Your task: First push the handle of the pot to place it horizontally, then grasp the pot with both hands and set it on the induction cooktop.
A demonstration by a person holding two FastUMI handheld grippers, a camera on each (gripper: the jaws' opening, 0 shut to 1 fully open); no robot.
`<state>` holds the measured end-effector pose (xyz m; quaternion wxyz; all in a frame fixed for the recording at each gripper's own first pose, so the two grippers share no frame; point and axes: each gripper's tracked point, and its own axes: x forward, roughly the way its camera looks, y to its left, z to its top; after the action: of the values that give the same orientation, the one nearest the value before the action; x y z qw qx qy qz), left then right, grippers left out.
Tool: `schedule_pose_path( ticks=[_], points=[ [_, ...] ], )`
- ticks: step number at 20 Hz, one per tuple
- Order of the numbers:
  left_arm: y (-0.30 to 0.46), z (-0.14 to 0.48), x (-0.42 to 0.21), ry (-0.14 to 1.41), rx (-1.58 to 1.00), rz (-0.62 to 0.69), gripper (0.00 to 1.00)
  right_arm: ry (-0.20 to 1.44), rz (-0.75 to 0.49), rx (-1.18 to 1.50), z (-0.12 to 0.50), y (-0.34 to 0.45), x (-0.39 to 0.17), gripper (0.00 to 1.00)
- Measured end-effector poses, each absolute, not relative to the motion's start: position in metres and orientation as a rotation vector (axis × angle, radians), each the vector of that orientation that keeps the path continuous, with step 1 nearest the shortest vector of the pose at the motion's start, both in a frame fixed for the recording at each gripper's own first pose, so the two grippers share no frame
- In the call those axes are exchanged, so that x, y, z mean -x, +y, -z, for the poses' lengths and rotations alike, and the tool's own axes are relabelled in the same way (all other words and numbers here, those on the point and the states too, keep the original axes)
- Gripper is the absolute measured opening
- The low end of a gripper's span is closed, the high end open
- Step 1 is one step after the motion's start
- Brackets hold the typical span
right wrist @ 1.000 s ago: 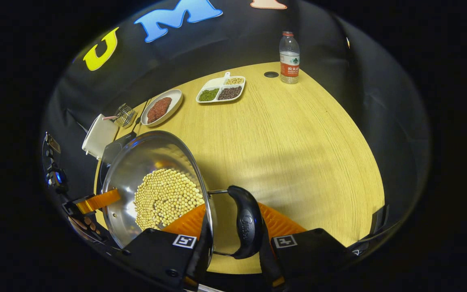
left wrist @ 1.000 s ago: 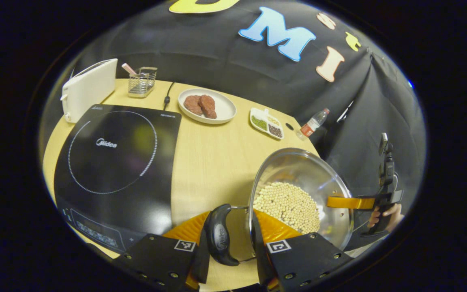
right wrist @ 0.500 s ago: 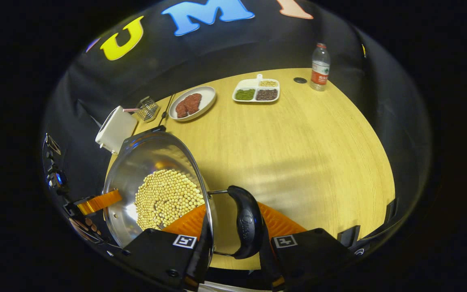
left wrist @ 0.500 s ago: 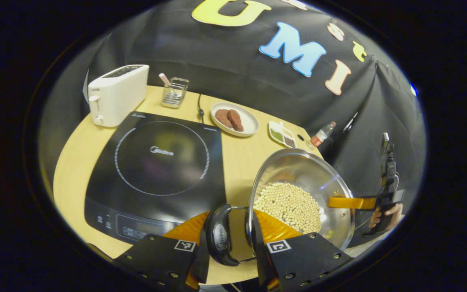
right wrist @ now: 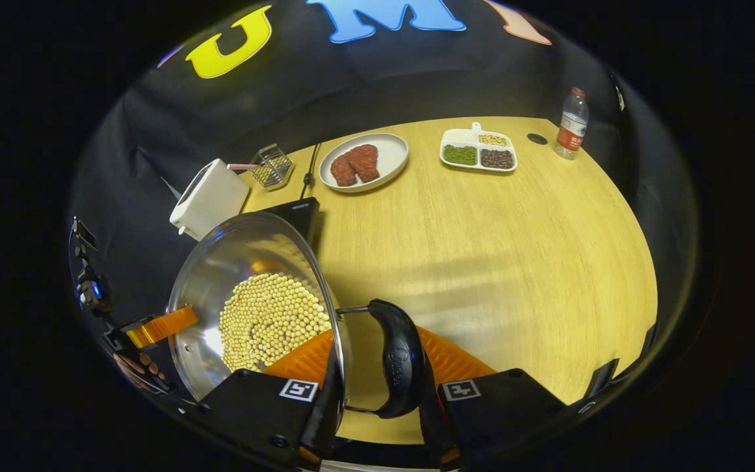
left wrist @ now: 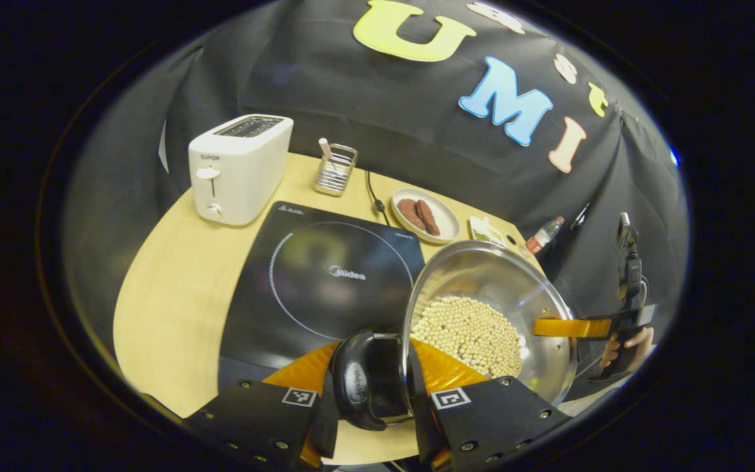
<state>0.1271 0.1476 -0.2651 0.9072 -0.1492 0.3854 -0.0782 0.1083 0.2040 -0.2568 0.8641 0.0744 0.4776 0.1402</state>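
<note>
Left gripper view — cooktop [left wrist: 325, 275] beside pot [left wrist: 489, 314], toaster [left wrist: 236, 169] behind.

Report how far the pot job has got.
Done: both handles lie level, and the left gripper and right gripper each clamp one. In hand: the pot of beans is carried above the induction cooktop's near edge. Left: centre it on the ring and set it down.
</note>
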Motion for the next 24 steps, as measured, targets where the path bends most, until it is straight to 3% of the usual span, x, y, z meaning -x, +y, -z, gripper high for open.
schedule_pose_path(
  ticks=[4,6,10,11,21,24],
  points=[
    [0.184,0.263,-0.153,0.778,0.297,0.164,0.52,0.993,-0.296,-0.172,0.254,0.235,-0.127,0.51],
    [0.197,0.265,-0.167,0.773,0.297,0.167,0.45,0.992,-0.294,-0.175,0.255,0.249,-0.139,0.54],
    [0.223,0.276,-0.19,0.775,0.3,0.156,0.48,0.998,-0.301,-0.172,0.26,0.274,-0.16,0.54],
    [0.228,0.279,-0.195,0.772,0.299,0.152,0.48,0.997,-0.304,-0.171,0.261,0.279,-0.165,0.51],
    [0.269,0.296,-0.237,0.781,0.272,0.137,0.45,1.02,-0.325,-0.219,0.284,0.322,-0.203,0.51],
    [0.275,0.304,-0.246,0.797,0.264,0.141,0.45,1.033,-0.318,-0.234,0.291,0.327,-0.208,0.54]
  ],
)
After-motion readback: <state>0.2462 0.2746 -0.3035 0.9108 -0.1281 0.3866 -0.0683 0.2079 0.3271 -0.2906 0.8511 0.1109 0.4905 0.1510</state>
